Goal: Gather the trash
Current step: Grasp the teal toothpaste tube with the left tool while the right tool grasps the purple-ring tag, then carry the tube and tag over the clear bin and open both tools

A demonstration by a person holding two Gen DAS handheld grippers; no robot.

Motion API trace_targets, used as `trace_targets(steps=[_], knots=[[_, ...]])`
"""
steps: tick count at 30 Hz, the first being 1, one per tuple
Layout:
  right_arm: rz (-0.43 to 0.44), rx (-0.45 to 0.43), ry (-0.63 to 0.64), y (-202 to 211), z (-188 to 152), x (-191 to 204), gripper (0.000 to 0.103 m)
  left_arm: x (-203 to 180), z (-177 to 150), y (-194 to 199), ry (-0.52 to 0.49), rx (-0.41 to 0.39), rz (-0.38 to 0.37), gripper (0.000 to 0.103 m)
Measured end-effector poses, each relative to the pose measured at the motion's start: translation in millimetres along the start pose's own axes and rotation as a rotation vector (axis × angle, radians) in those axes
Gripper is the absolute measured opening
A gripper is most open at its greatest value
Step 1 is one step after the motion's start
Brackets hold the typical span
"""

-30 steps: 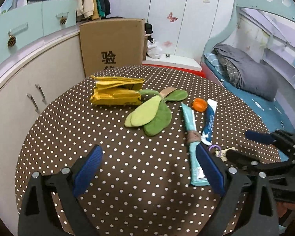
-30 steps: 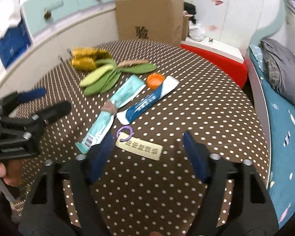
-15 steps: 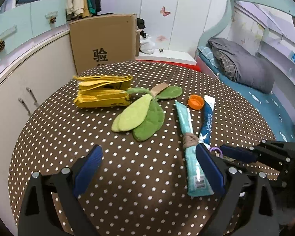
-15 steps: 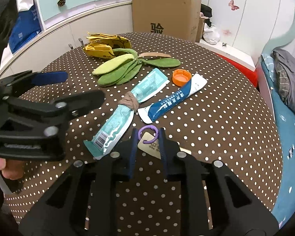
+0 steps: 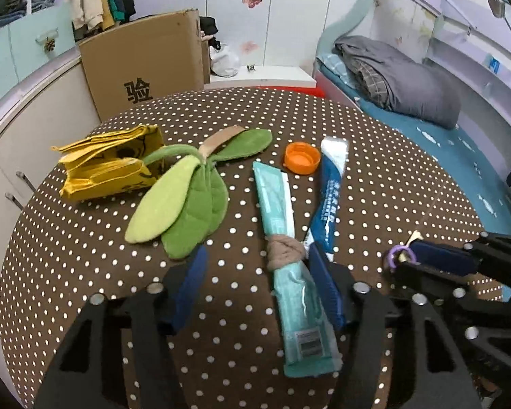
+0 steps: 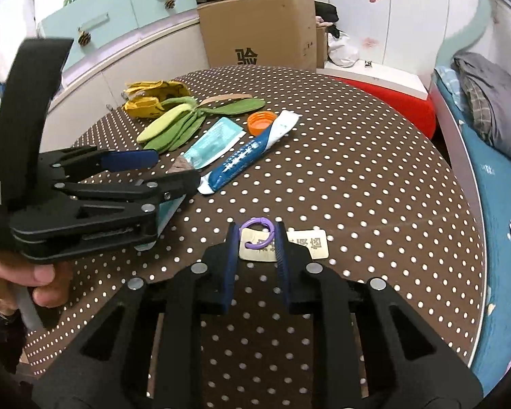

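A long teal wrapper (image 5: pixel 279 204) with a brown knot around its middle lies on the dotted table (image 5: pixel 68 255). My left gripper (image 5: pixel 255 283) straddles its near half. The jaws are closing; the right pad (image 5: pixel 323 286) is against the wrapper's edge and the left pad is still well apart from it. My right gripper (image 6: pixel 257 245) is shut on a beige tag (image 6: pixel 306 243) with a purple ring (image 6: pixel 257 235). In the left wrist view the right gripper (image 5: pixel 405 260) shows with that ring (image 5: pixel 400 259) at its tips. A blue-and-white sachet (image 5: pixel 328 204) and an orange cap (image 5: pixel 301 162) lie beyond.
Green felt leaves (image 5: pixel 187 208) and a folded yellow item (image 5: pixel 109 167) sit at the table's far left. A cardboard box (image 5: pixel 146 68) and cabinets stand behind the table, a bed (image 5: pixel 408 78) to the right. A hand (image 6: pixel 41 279) holds the left gripper (image 6: pixel 167 170).
My left gripper has moved over the teal wrapper and its jaws have narrowed. My right gripper went from open around the tag to shut on it.
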State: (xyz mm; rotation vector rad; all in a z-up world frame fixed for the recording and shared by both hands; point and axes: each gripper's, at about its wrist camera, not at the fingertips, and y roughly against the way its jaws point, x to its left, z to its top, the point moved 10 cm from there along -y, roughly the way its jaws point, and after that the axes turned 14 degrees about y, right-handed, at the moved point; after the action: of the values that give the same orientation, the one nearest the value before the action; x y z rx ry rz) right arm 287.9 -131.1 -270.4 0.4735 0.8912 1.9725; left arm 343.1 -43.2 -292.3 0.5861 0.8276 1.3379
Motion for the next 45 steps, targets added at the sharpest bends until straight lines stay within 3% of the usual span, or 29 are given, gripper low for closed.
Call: trace_targets(steps=[1,2,3,16,26,33,39,45], knots=[[0.000,-0.002,-0.004,1,-1,-1,0.021,-2,0,0,-0.007,-0.002,-0.006,0.044],[0.001,-0.006,-0.010,2,-1,-2,0.021,-4,0,0,-0.012,0.000,-0.014,0.026],[0.000,-0.010,-0.015,4,-1,-4,0.021,-8,-1,1,-0.017,0.009,-0.031,0.020],[0.012,-0.118,-0.067,50,7,-17,0.021,10,-22,46,0.089,-0.053,-0.075,0.020],[0.010,-0.217,-0.098,100,19,-39,0.021,-15,-5,94,0.082,-0.143,-0.113,0.020],[0.006,-0.313,-0.133,150,28,-69,0.021,-64,15,118,0.037,-0.192,-0.172,0.020],[-0.054,-0.371,-0.164,194,28,-106,0.021,-114,28,131,-0.002,-0.216,-0.236,0.020],[-0.121,-0.403,-0.242,223,10,-157,0.021,-179,24,124,-0.052,-0.170,-0.326,0.020]])
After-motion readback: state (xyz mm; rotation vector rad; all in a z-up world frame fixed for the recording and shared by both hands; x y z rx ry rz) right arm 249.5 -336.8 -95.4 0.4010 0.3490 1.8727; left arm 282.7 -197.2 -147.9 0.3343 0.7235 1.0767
